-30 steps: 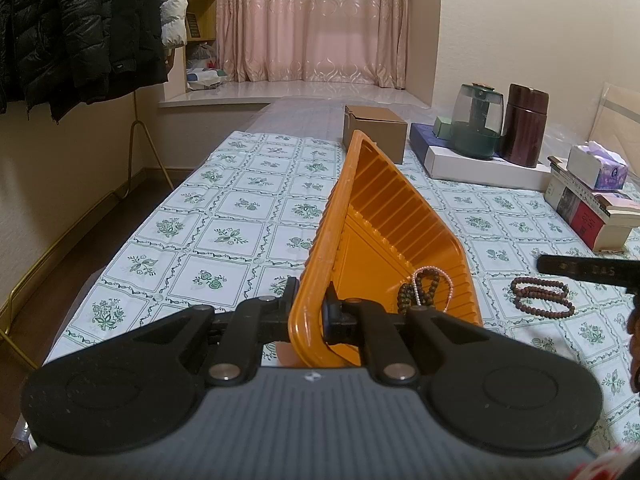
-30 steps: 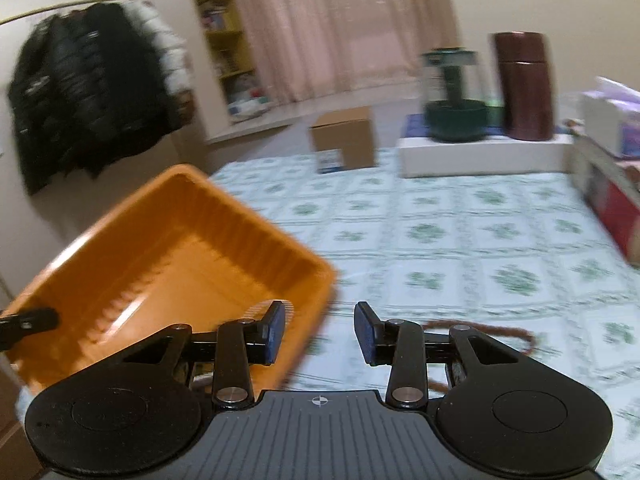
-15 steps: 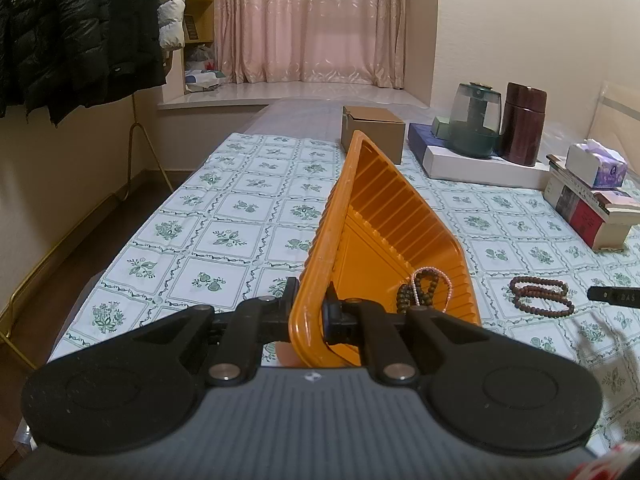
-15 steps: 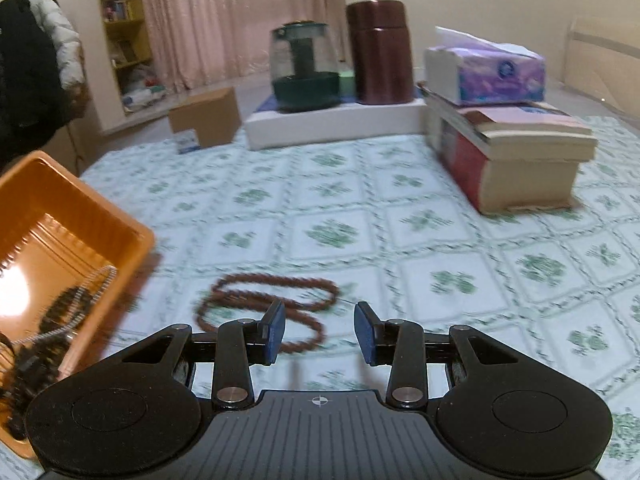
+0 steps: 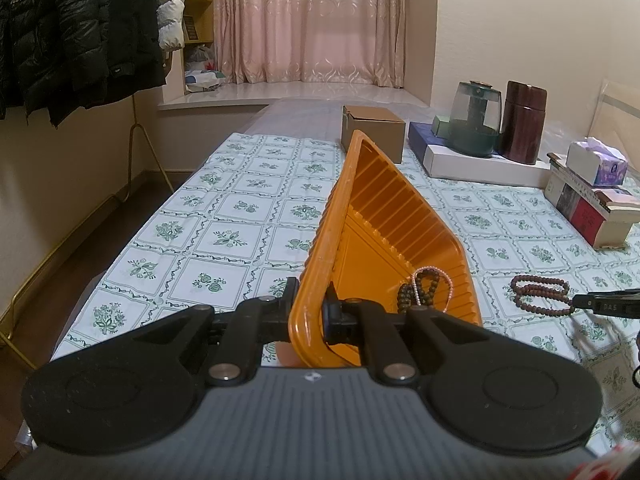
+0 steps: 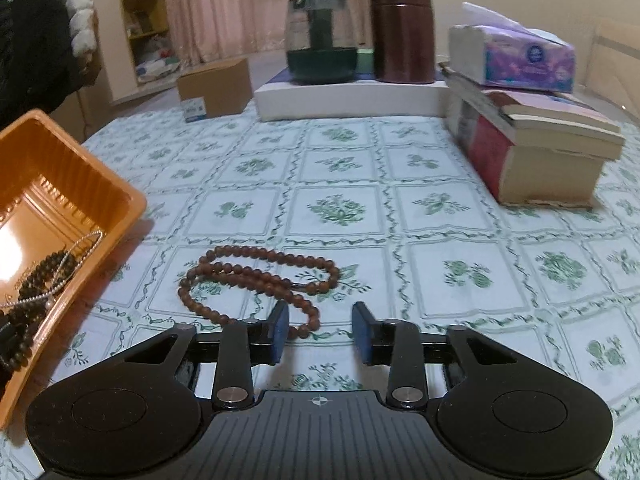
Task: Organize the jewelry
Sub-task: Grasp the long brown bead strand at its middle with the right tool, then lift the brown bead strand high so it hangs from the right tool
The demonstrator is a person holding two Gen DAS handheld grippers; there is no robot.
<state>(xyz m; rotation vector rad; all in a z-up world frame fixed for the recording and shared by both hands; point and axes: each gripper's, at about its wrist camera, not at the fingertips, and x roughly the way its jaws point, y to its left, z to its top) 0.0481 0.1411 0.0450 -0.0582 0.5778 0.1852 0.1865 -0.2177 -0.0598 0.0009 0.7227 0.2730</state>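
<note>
My left gripper [image 5: 310,312] is shut on the near rim of an orange tray [image 5: 392,216], which it holds tipped up on one long side. A dark bead bracelet [image 5: 420,288] and a thin pink chain [image 5: 434,270] lie in the tray's low corner. A long string of brown beads [image 6: 276,257] lies coiled on the tablecloth to the right of the tray [image 6: 60,168]. My right gripper [image 6: 320,330] hangs low over the string's near end. Its jaws are closing, with the nearest beads between the blue pads but not pressed. One right finger [image 5: 604,305] shows beside the brown beads [image 5: 540,310].
At the back of the table are a cardboard box [image 6: 216,88] and a white flat box [image 6: 352,96] bearing a glass pot [image 6: 320,36] and a brown canister [image 6: 402,28]. Stacked books [image 6: 536,140] with a tissue pack [image 6: 516,60] stand right. Jackets [image 5: 72,32] hang beyond the table's left edge.
My right gripper has swung from over the tray to the brown beads and sunk toward them, and its jaws have narrowed. The left gripper and the tray have kept still.
</note>
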